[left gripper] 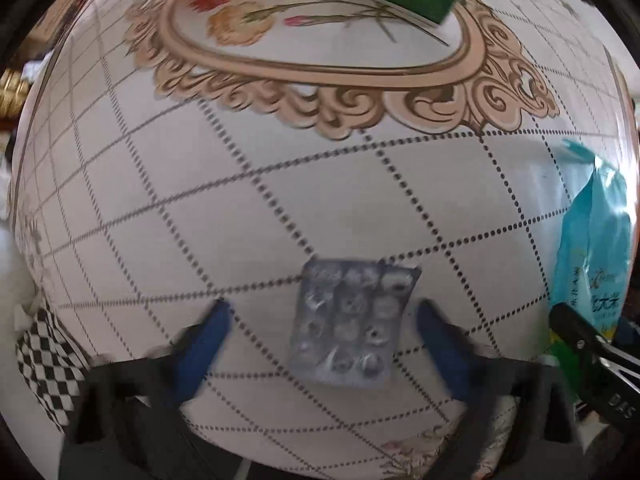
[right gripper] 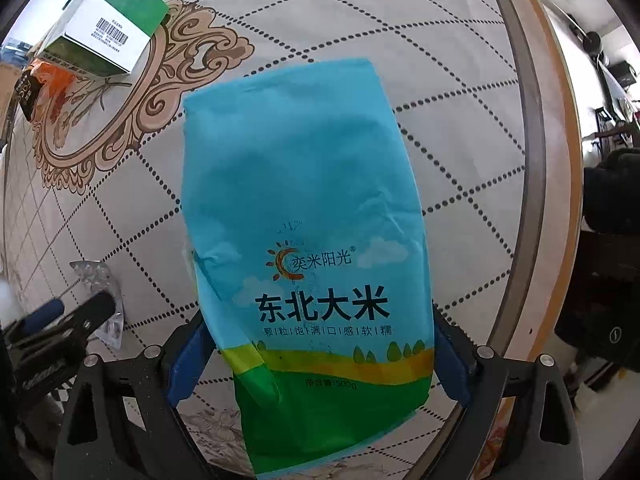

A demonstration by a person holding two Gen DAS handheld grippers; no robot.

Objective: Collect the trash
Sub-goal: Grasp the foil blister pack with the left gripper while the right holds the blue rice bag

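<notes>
Spreading wide, the left gripper has its blue fingers apart on either side of an empty silver pill sheet, which lies flat on the table close to the near edge. Neither finger clearly touches the sheet; the picture is blurred there, so contact cannot be told for sure. A checkered cloth shows past the near left edge of the table.

Just to the right, the right gripper holds a blue and green rice bag between its blue fingers, which press against the bag's lower sides. The bag looks flat and creased, and extends away from the gripper over the table's patterned top toward the right edge. Whether its far end rests on the table or hangs above it cannot be told. From the right wrist view, the pill sheet shows at the near left, partly hidden behind the left gripper's fingers.

Farther in, a tan scrolled frame with painted flowers decorates the table's middle. At its far side stands a green and white carton with a barcode on one face. An orange and black packet lies beside the carton, toward the far left edge.
</notes>
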